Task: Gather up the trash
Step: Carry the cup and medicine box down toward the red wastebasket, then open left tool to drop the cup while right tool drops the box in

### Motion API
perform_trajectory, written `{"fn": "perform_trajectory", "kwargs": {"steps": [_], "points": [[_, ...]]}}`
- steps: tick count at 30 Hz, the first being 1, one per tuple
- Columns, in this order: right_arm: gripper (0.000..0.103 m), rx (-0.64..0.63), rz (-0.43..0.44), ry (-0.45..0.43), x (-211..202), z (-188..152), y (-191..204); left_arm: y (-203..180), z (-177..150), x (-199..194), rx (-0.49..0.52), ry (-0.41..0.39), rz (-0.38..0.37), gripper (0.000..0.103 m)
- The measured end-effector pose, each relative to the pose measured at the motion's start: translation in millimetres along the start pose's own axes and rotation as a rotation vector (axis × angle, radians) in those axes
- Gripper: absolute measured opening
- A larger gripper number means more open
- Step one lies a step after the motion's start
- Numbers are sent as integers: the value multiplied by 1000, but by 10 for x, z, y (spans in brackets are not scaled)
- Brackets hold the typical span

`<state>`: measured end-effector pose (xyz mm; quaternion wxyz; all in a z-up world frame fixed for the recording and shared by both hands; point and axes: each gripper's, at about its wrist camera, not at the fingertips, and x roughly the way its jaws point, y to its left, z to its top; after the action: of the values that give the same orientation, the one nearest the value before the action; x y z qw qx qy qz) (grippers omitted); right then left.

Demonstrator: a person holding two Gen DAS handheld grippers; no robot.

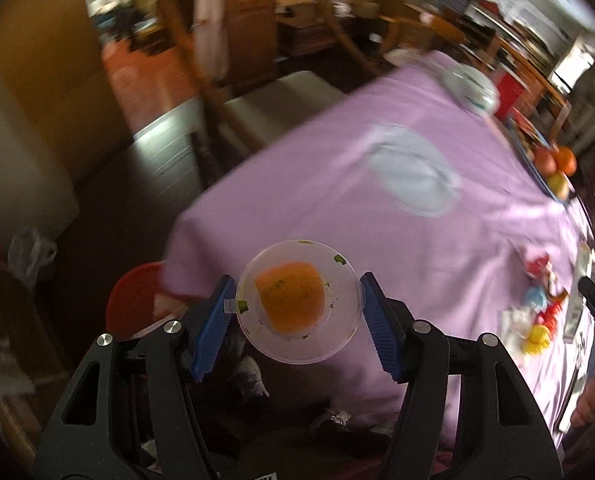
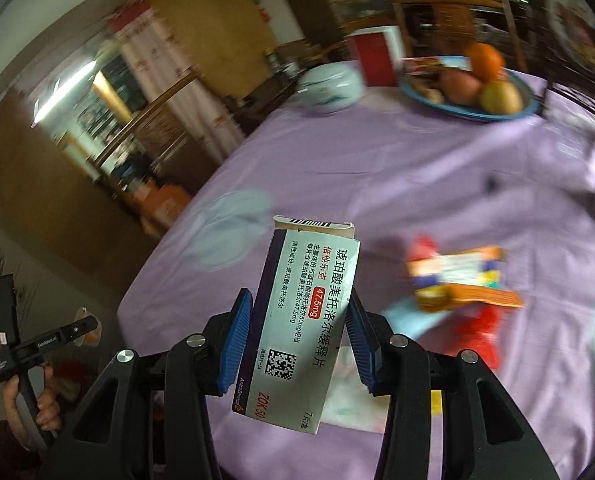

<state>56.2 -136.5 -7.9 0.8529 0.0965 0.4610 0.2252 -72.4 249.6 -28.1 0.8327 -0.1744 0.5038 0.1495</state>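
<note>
The left gripper [image 1: 295, 308] is pinching a thin plastic lid [image 1: 300, 301] by its rim, beyond the worktop [image 1: 377, 208] edge; the right gripper [image 2: 299, 328] is squeezing a light, crushable medicine box [image 2: 297, 332] across its sides above the worktop.

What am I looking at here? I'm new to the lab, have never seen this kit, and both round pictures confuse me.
No robot: a person holds a two-finger clamp in each hand, each with a fisheye camera looking along its blue fingers.

Left picture, left gripper: it pinches a clear plastic cup with orange residue, held beyond the table's edge.

Right picture, right gripper: it grips a medicine box above the table.

On the purple tablecloth lie colourful wrappers, a white lidded bowl and a blue plate of fruit. The other handle and the hand holding it show at each picture's edge.
</note>
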Motion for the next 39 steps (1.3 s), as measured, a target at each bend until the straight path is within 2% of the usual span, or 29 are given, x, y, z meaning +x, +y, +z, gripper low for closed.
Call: {"fn": "perform_trajectory", "kwargs": {"steps": [7, 12, 13, 17, 20, 27, 34, 39], "points": [[46, -123, 50, 59, 248, 58, 711, 1035, -175, 43, -194, 25, 67, 63], [46, -203, 63, 82, 357, 84, 1175, 1514, -264, 127, -279, 57, 105, 63], [46, -218, 66, 89, 385, 86, 1257, 1576, -268, 142, -291, 62, 110, 64], [46, -261, 81, 118, 524, 106, 1525, 1804, -278, 125, -354, 59, 112, 79], [46, -298, 105, 140, 609, 86, 1742, 1905, -277, 77, -371, 55, 119, 81], [47, -423, 199, 214, 871, -13, 2381, 2242, -336, -91, -427, 38, 198, 90], [47, -616, 328, 297, 1131, -237, 3211, 2573, -517, -297, -473, 28, 291, 92], [48, -732, 412, 348, 1247, -410, 3727, 2744, -677, -446, -506, 25, 327, 92]]}}
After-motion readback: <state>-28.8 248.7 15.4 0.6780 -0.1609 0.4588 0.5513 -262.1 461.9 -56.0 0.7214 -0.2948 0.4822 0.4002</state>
